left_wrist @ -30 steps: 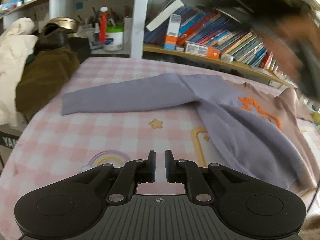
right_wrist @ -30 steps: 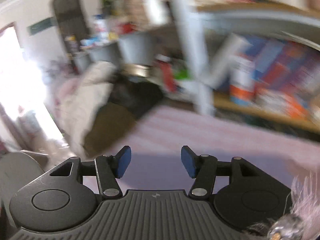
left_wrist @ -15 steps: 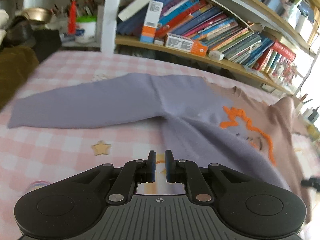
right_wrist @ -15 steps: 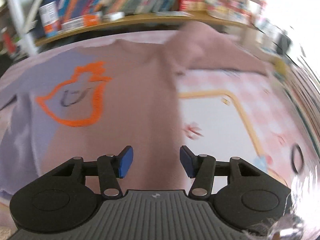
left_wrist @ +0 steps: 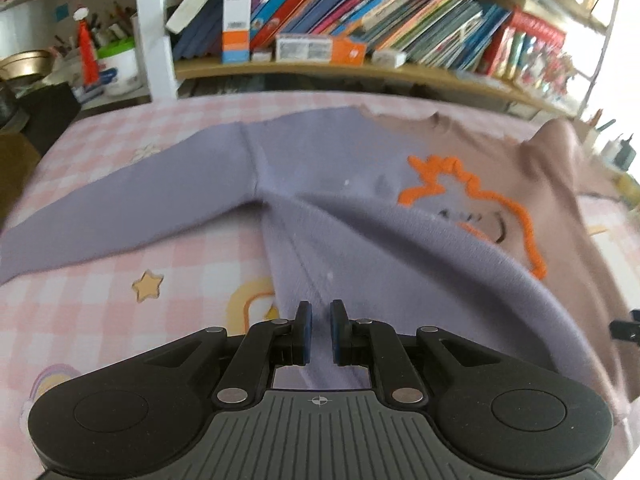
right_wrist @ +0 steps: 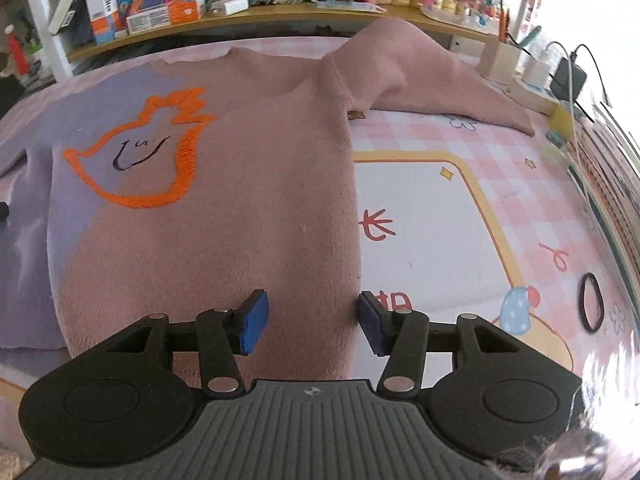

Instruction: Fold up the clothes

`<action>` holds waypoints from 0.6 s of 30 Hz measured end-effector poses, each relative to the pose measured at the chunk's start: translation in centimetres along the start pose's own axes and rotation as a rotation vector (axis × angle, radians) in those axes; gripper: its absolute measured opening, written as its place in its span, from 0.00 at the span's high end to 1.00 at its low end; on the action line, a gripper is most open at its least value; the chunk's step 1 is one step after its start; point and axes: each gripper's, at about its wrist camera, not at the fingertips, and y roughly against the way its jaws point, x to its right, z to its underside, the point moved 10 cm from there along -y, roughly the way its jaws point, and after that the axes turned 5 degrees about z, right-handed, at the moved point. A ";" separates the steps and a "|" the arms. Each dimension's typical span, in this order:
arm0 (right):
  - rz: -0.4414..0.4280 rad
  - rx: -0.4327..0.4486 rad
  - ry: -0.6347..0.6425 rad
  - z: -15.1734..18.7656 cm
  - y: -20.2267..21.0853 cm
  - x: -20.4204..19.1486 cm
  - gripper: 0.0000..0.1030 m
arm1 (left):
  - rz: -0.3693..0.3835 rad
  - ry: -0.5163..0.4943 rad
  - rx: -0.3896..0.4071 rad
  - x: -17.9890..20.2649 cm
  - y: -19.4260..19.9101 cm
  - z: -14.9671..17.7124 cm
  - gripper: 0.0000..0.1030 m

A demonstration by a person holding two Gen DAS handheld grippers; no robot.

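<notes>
A sweater, half lilac (left_wrist: 320, 184) and half dusty pink (right_wrist: 248, 184), lies flat and face up on the pink checked tablecloth, with an orange outlined motif (right_wrist: 140, 160) on the chest. Its lilac sleeve (left_wrist: 120, 208) stretches out to the left and its pink sleeve (right_wrist: 420, 80) to the right. My left gripper (left_wrist: 318, 330) hovers over the lilac lower side, jaws nearly closed with a narrow gap and nothing between them. My right gripper (right_wrist: 312, 320) is open over the pink lower hem near its right edge.
A bookshelf (left_wrist: 360, 32) with many books runs along the far edge of the table. A black hair tie (right_wrist: 591, 302) lies on the cloth at the right. A charger and small boxes (right_wrist: 560, 80) stand at the far right. Dark clothing (left_wrist: 16, 160) sits at the left edge.
Both grippers have swung onto the sweater: the left moved right and closer to the lilac side, the right swept from the shelf view down over the pink hem. Jaw openings are unchanged.
</notes>
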 end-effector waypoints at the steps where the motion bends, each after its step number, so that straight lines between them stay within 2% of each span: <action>1: -0.003 -0.001 0.006 0.0 0.0 -0.1 0.53 | 0.003 0.004 -0.011 0.2 -0.2 0.2 0.89; 6: -0.023 -0.006 0.025 0.1 -0.2 -0.2 0.53 | -0.028 0.029 -0.036 0.3 -0.8 0.4 0.87; 10: -0.030 -0.001 0.034 0.1 0.0 0.3 0.53 | -0.054 0.032 -0.042 0.3 -0.6 0.4 0.75; 12: -0.027 0.007 0.047 0.0 0.1 0.7 0.53 | -0.024 0.028 -0.031 0.9 0.1 0.6 0.64; 15: -0.053 0.001 0.065 -0.2 0.0 1.1 0.53 | 0.041 0.006 -0.016 2.1 1.6 1.2 0.63; 18: -0.089 -0.012 0.083 -0.4 -0.3 1.3 0.53 | 0.106 -0.069 -0.036 3.9 3.3 2.8 0.63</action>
